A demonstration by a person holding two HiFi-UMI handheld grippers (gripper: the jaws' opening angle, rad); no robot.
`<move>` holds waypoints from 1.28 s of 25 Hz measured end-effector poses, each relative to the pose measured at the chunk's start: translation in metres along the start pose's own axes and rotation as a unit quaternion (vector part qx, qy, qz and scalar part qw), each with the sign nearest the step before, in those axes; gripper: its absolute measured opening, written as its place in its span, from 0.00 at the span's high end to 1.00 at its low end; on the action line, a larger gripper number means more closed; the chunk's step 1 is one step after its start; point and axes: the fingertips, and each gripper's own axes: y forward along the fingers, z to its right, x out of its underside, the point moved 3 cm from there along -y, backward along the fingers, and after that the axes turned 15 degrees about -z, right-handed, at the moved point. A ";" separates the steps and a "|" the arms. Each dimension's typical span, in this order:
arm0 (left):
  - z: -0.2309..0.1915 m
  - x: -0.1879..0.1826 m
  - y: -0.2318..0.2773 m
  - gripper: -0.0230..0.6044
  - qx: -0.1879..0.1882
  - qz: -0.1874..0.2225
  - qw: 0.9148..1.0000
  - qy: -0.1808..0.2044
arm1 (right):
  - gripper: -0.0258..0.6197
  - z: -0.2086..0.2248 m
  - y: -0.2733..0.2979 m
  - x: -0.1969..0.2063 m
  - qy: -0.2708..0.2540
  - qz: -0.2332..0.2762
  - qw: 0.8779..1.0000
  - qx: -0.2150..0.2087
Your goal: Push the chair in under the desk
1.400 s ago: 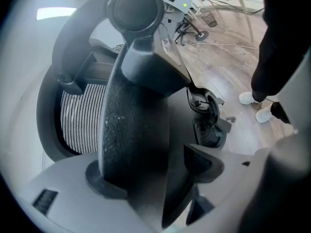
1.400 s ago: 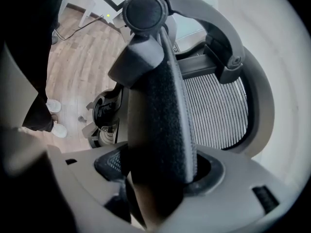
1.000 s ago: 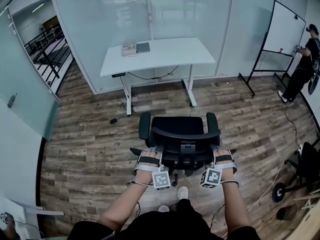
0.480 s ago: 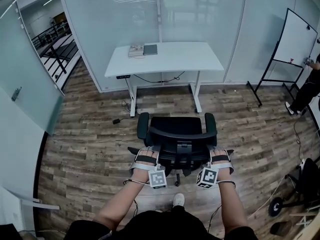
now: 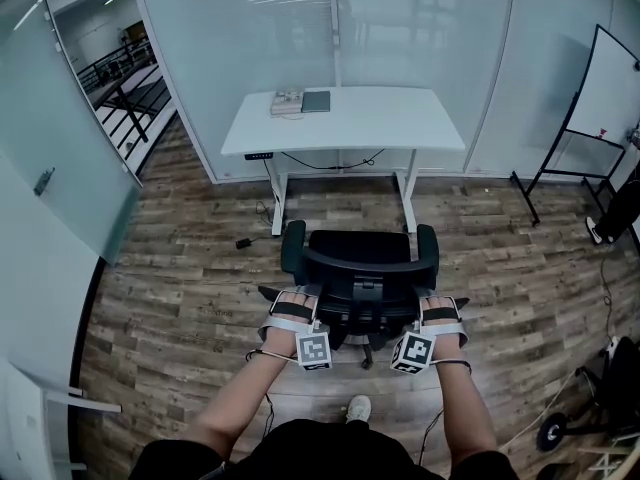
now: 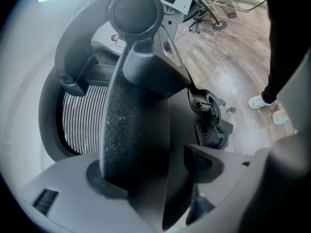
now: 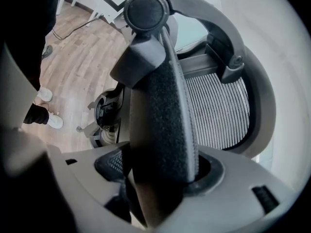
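While chair (image 5: pixel 362 250) stands near desk (image 5: pixel 385 120), left tongs (image 5: pixel 298 298) and right tongs (image 5: pixel 433 301) clamp its back edges.

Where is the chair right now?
Head view, centre: the chair stands on the wood floor, right in front of the white desk and facing it, between the desk and the person.

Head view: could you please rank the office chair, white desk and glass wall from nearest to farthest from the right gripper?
1. Office chair, in the right gripper.
2. White desk, beyond the chair.
3. Glass wall, behind the desk.
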 end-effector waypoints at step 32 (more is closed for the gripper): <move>-0.060 -0.009 0.106 0.40 0.001 -0.049 0.999 -0.014 | 0.49 0.074 0.116 -0.020 -0.027 0.028 0.999 0.007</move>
